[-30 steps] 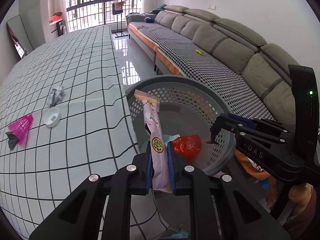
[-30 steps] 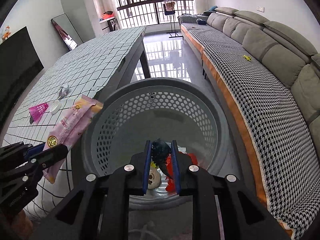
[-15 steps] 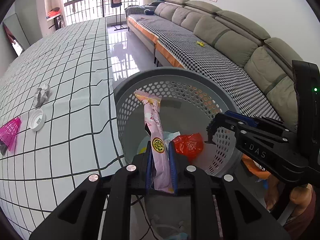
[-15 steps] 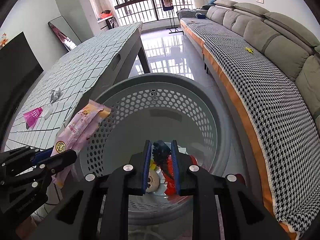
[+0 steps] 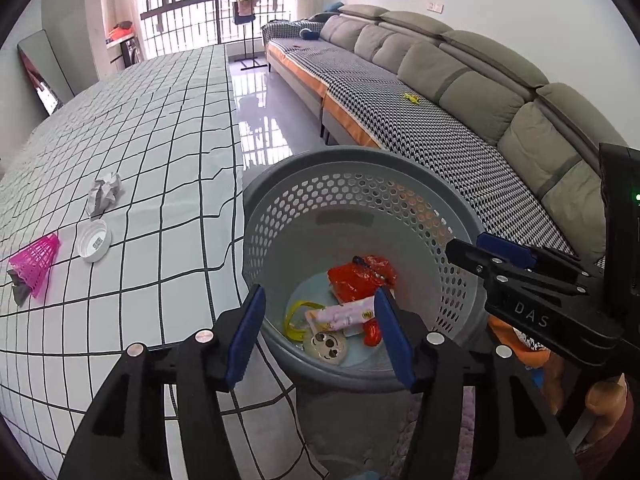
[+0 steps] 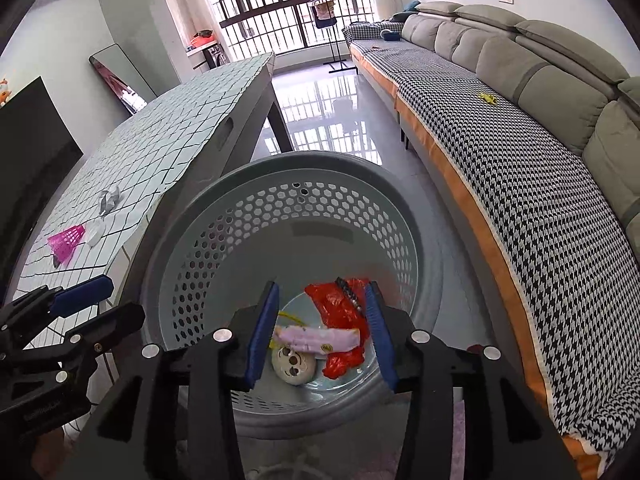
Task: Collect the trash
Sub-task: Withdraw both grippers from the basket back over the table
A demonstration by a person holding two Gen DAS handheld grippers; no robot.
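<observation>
- Left gripper (image 5: 318, 326): held over the near rim of the basket (image 5: 400, 160), jaws spread wide, nothing between the blue pads.
- Right gripper (image 6: 322, 330): likewise poised above the basket, jaws wide apart, holding nothing.
- Basket: grey, perforated wall, standing on the floor just beside the long edge of the tabletop (image 5: 140, 140), sofa (image 5: 460, 100) on its far side.
- Basket floor: pink snack wrapper (image 5: 344, 315) lying flat, touching a red plastic bag (image 5: 360, 276); small dark scrap (image 6: 350, 292) on the red bag; round cream lid with a face (image 5: 325, 347) and yellow ring (image 5: 294, 318) beside the wrapper.
- Tabletop, near its left edge: crumpled paper (image 5: 105, 196), white cap (image 5: 94, 240), pink shuttlecock (image 5: 34, 264), close together.
</observation>
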